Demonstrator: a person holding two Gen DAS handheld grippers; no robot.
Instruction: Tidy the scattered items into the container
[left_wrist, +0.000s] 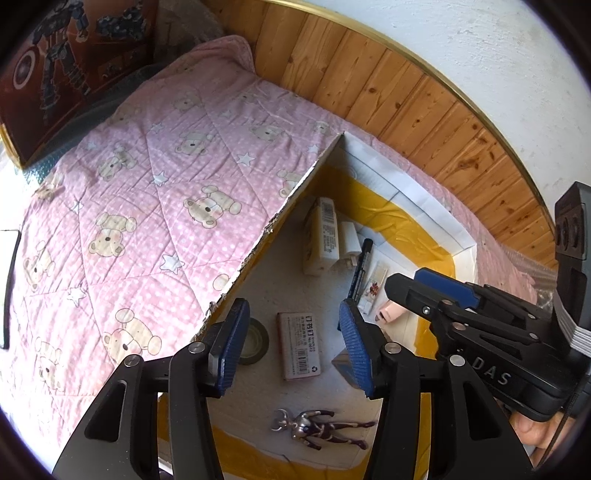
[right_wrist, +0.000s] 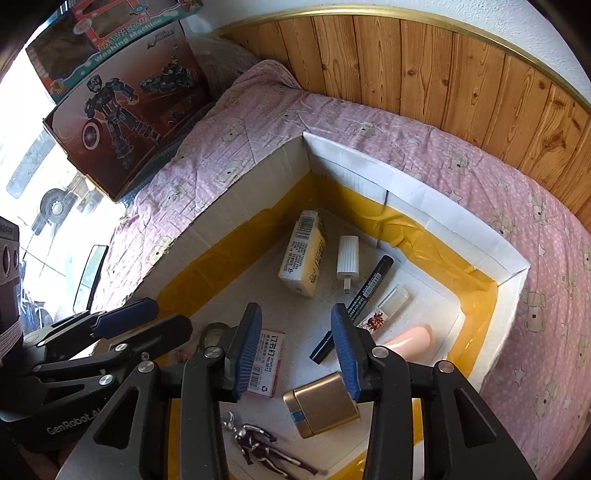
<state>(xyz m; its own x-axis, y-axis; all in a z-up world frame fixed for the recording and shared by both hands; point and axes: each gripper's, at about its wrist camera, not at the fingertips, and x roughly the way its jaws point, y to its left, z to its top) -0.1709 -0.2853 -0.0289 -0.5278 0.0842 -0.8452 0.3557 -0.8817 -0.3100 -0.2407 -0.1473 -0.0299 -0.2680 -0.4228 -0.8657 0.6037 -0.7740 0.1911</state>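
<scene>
Over the box (right_wrist: 424, 192) on the bed (right_wrist: 517, 221), the right hand-held gripper (right_wrist: 295, 350) is hanging part-open above a gold tin (right_wrist: 321, 406) lying inside; stiff and slick-looking, it is best pinched across flat sides. The left hand-held gripper (left_wrist: 293, 345) is gaping wide, empty.

The quilt (right_wrist: 480, 177) is showing pink with bear print; the box (right_wrist: 424, 199) is showing white walls with yellow tape; the tin (right_wrist: 321, 406) is showing gold.
</scene>
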